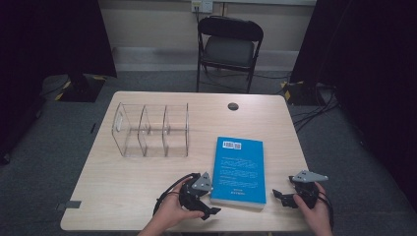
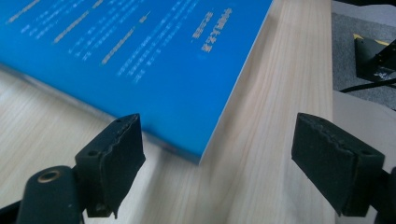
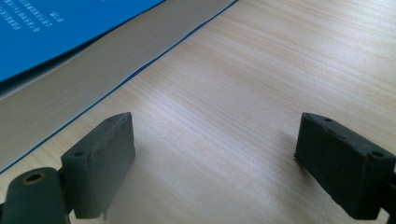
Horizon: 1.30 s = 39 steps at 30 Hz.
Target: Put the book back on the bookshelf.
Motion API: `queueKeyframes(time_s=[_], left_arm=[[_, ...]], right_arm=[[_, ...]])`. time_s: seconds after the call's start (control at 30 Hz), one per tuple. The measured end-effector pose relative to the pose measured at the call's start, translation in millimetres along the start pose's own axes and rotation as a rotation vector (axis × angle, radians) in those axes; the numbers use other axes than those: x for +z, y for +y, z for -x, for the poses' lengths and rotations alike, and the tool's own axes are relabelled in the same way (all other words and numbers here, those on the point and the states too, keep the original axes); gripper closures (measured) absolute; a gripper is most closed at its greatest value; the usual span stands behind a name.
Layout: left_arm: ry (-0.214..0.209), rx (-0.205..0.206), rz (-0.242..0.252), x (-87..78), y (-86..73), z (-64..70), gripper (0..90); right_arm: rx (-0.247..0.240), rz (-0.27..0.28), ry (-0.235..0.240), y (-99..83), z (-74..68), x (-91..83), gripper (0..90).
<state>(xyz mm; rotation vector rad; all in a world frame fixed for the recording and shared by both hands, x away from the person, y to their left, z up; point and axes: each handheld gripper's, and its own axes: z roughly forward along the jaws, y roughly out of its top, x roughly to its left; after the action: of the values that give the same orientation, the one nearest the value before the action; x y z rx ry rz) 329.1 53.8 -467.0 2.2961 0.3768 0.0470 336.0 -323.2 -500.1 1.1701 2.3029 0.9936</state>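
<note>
Flat on the desk (image 1: 147, 196), close to its near edge and right of the middle: the blue book (image 1: 239, 169), barcode side up, between the two claws. At its near left corner, the left gripper (image 1: 210, 202), wide open and holding nothing. Off its right long edge, a little apart, the right gripper (image 1: 282, 197), likewise wide open and empty.

Risk of pushing instead of gripping: with so low an edge against the wood, easy to skate a jaw over the cover or shove the book askew toward the desk's near edge. Risk also of pinching just the cover or a few pages, with fanning and sagging of the rest on lifting. No likely trouble for the clear divider rack (image 1: 152, 130), well apart toward the far left corner.

From the high view: the whole layout, both hands, the rack. From the left gripper view: the book's corner between the open jaws, not yet touched. From the right gripper view: the pale page block and bare wood between the jaws, detail lost from above.
</note>
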Motion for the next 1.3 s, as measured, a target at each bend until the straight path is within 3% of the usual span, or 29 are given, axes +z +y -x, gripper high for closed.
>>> queueKeyframes(time_s=[0.33,0.57,0.67,0.8,0.87,0.93,1.0,1.1,1.2,1.27,1.3], left_arm=[[-0.004,0.030,-0.007,10.1,14.6,5.1,17.0],[-0.011,0.027,-0.011,8.3,9.6,7.7,17.0],[-0.001,0.021,-0.020,2.0,2.0,6.3,17.0],[0.014,-0.024,-0.030,-4.1,-14.1,0.2,17.0],[0.020,-0.048,-0.025,-6.3,-20.7,-0.1,17.0],[0.021,-0.046,-0.021,-6.8,-25.7,-0.1,17.0],[0.020,-0.045,-0.038,-6.0,-27.9,0.1,17.0],[0.026,-0.038,-0.044,-4.2,-28.2,0.5,17.1],[0.039,-0.038,-0.032,-1.7,-29.0,1.3,17.0],[0.055,-0.011,-0.054,-1.4,-29.5,-0.7,17.0],[0.063,-0.030,-0.036,0.5,-30.0,0.4,17.0]], right_arm=[[0.000,0.000,0.000,0.0,0.0,0.0,11.0],[-0.012,0.001,0.010,-0.7,-1.0,-1.2,11.6],[-0.070,-0.012,0.045,1.7,-7.4,-6.7,12.2],[-0.132,0.010,0.166,7.9,-25.6,-14.2,12.2],[-0.167,-0.005,0.231,8.9,-35.5,-15.7,14.7],[-0.188,0.005,0.212,9.1,-39.7,-19.1,14.5],[-0.168,0.014,0.256,8.6,-40.7,-19.2,14.6],[-0.225,-0.023,0.251,7.3,-46.0,-17.9,14.6],[-0.231,-0.025,0.247,6.6,-49.3,-17.4,14.8],[-0.220,-0.019,0.232,6.3,-50.7,-13.7,16.9],[-0.217,-0.017,0.239,6.3,-51.4,-12.4,20.5]])
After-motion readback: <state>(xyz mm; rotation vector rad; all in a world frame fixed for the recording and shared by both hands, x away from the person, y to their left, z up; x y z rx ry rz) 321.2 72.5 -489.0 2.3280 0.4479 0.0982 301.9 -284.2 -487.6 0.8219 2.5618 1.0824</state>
